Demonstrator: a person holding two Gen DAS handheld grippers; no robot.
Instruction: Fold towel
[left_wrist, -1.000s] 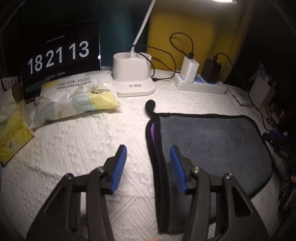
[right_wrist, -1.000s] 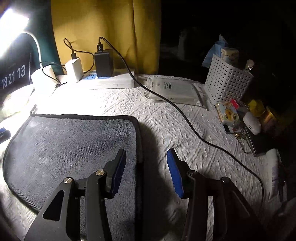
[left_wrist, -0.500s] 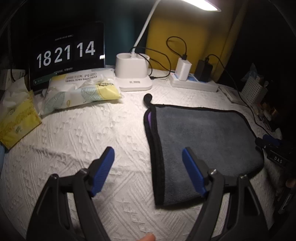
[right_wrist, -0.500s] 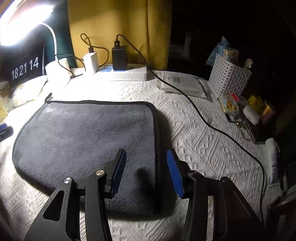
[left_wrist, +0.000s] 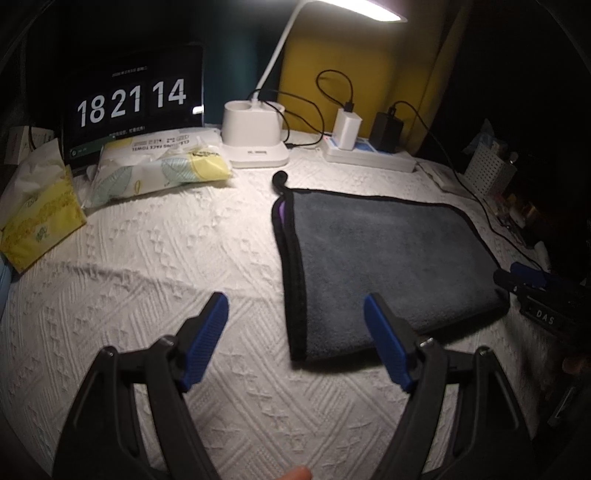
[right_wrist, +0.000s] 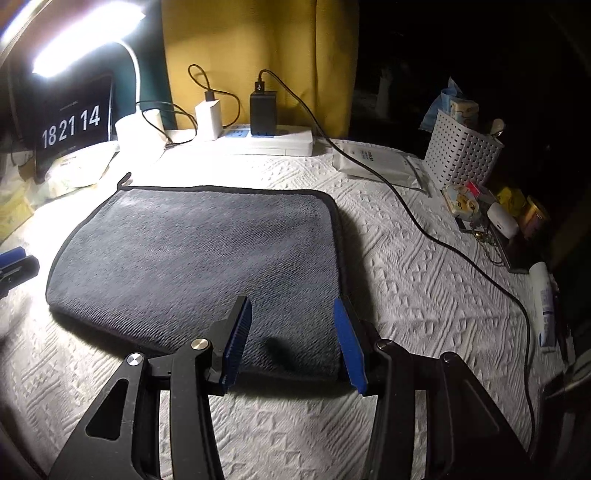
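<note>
My left tool (left_wrist: 295, 317) is wide apart and my right tool (right_wrist: 291, 325) is a bit apart, both holding nothing, above the near edge of the folded gray towel (right_wrist: 199, 258) lying flat on the white counter (left_wrist: 147, 258).

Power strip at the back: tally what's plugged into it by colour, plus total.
White chargers: 1, a white adapter seated in the power strip.
Black chargers: 1, a black adapter beside it.
Total: 2.
</note>
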